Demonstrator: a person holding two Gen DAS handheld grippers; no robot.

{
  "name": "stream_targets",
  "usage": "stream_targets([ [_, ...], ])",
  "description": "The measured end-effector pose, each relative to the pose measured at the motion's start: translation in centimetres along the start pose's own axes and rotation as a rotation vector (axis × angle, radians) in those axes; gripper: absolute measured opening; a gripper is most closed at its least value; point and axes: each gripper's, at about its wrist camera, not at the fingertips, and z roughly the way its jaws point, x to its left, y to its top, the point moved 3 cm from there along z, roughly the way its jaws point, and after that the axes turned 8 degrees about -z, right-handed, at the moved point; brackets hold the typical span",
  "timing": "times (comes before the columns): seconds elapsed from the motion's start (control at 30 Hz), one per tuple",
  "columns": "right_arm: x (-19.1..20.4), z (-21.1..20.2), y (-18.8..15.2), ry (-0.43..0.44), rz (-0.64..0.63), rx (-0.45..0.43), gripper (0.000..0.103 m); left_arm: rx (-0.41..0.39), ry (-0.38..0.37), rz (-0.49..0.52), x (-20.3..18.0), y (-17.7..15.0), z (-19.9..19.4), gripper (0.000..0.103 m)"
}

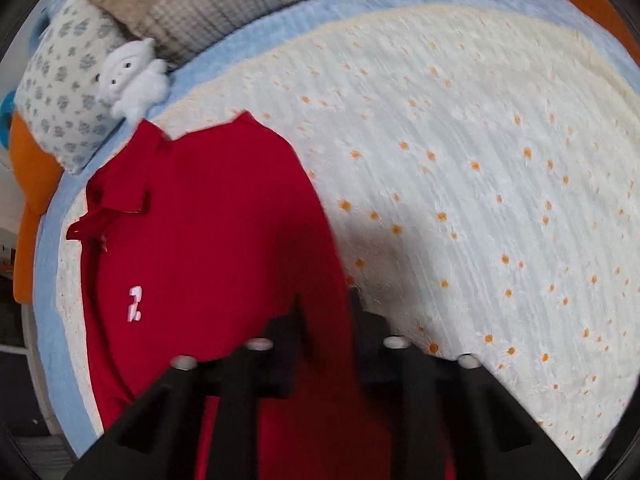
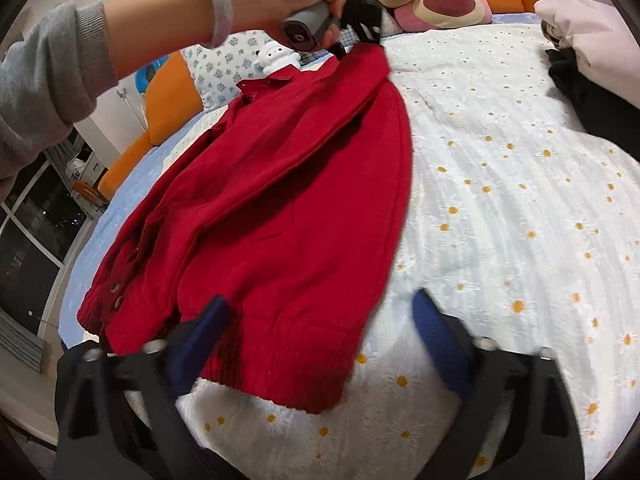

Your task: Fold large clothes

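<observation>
A red knit sweater (image 1: 208, 240) with a collar and a small white logo lies on the white daisy-print bedspread (image 1: 480, 160), its right side folded in over the body. My left gripper (image 1: 326, 316) points steeply down, and its black fingers pinch the sweater's right edge. From the right wrist the sweater (image 2: 288, 200) runs from collar at the top to ribbed hem near me, and the left gripper (image 2: 362, 36) grips its shoulder. My right gripper (image 2: 324, 320) stands open over the hem, blue pads wide apart, holding nothing.
A white plush toy (image 1: 132, 76) and a floral pillow (image 1: 60, 120) lie by the collar. Stuffed bears (image 2: 432, 0) sit at the bed's head. A dark garment (image 2: 592, 100) and a pale pink one (image 2: 580, 28) lie at the right. The orange bed frame (image 2: 168, 96) borders the left side.
</observation>
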Motion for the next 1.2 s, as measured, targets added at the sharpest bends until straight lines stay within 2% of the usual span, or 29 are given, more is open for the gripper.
stream_targets([
  [0.03,-0.3,-0.3,0.1,0.041,0.027,0.006,0.055,-0.002,-0.02,-0.001,0.2,0.3,-0.2,0.015],
  [0.07,-0.5,-0.5,0.1,0.08,0.056,0.008,0.046,-0.005,-0.033,0.007,0.4,0.5,-0.4,0.014],
  [0.17,-0.4,-1.1,0.4,0.068,0.045,0.02,0.031,0.006,-0.09,0.021,1.1,0.9,-0.5,0.013],
  [0.2,-0.6,-1.4,0.5,0.091,0.059,0.015,0.029,0.01,-0.119,0.016,1.4,1.0,-0.5,0.013],
  [0.27,-1.3,-2.5,1.3,0.196,0.125,-0.022,0.023,0.021,-0.214,0.004,2.5,1.1,-0.6,0.013],
  [0.3,-1.6,-3.1,1.7,0.241,0.149,-0.039,0.023,0.025,-0.251,-0.002,3.0,1.3,-0.6,0.013],
  [0.33,-1.8,-3.4,1.9,0.26,0.16,-0.05,0.017,0.034,-0.316,-0.021,3.9,1.4,-0.8,0.013],
  [0.37,-1.8,-3.6,2.3,0.283,0.156,-0.048,0.016,0.047,-0.381,-0.048,5.0,1.5,-1.0,0.012],
  [0.4,-1.7,-3.7,2.5,0.27,0.138,-0.036,0.015,0.056,-0.424,-0.073,5.8,1.5,-1.1,0.012],
  [0.43,-1.5,-3.7,2.6,0.201,0.102,-0.021,0.015,0.068,-0.488,-0.116,7.2,1.6,-1.2,0.012],
  [0.5,-1.2,-3.2,2.6,0.182,0.095,0.006,0.016,0.079,-0.572,-0.153,9.2,1.6,-1.3,0.012],
  [0.53,-1.1,-3.0,2.7,0.194,0.11,0.008,0.016,0.077,-0.594,-0.154,9.7,1.5,-1.5,0.012],
  [0.6,0.0,-2.8,3.0,0.164,0.076,0.02,0.011,0.073,-0.643,-0.161,10.8,1.4,-1.6,0.011],
  [0.7,2.3,-3.7,4.2,0.241,0.057,-0.016,0.01,0.063,-0.735,-0.166,12.6,1.4,-2.0,0.011],
  [0.77,4.0,-4.3,5.2,0.307,0.037,-0.039,0.01,0.025,-0.786,-0.149,14.5,1.7,-2.9,0.01],
  [0.83,5.4,-4.4,6.3,0.397,0.019,-0.049,0.001,-0.031,-0.865,-0.138,16.9,1.9,-4.1,0.009],
  [0.87,6.6,-4.1,6.7,0.455,0.003,-0.043,0.001,-0.052,-0.888,-0.135,17.9,2.0,-4.4,0.008],
  [0.9,7.8,-3.8,7.1,0.467,-0.024,-0.033,0.001,-0.092,-0.937,-0.132,19.8,2.1,-5.1,0.006],
  [0.93,9.3,-3.1,7.2,0.444,-0.085,-0.01,0.001,-0.125,-0.965,-0.141,21.6,2.0,-5.5,0.006],
  [1.0,10.3,-2.2,7.2,0.411,-0.135,0.011,0.005,-0.153,-0.965,-0.191,24.5,2.1,-5.1,0.006],
  [1.07,9.1,-2.1,6.8,0.374,-0.103,-0.014,0.008,-0.124,-0.949,-0.244,27.2,1.5,-3.2,0.007],
  [1.1,8.3,-2.4,6.6,0.325,-0.094,-0.023,0.021,-0.115,-0.93,-0.248,27.7,1.2,-2.6,0.006],
  [1.13,7.3,-2.6,6.1,0.256,-0.088,-0.024,0.065,-0.097,-0.911,-0.238,27.9,0.7,-1.8,0.006],
  [1.17,5.2,-3.2,5.5,0.156,-0.081,-0.033,0.085,-0.082,-0.895,-0.226,27.6,0.3,-1.4,0.006],
  [1.2,3.4,-3.6,4.9,0.084,-0.067,-0.039,0.085,-0.068,-0.866,-0.212,27.1,-0.1,-1.0,0.008],
])
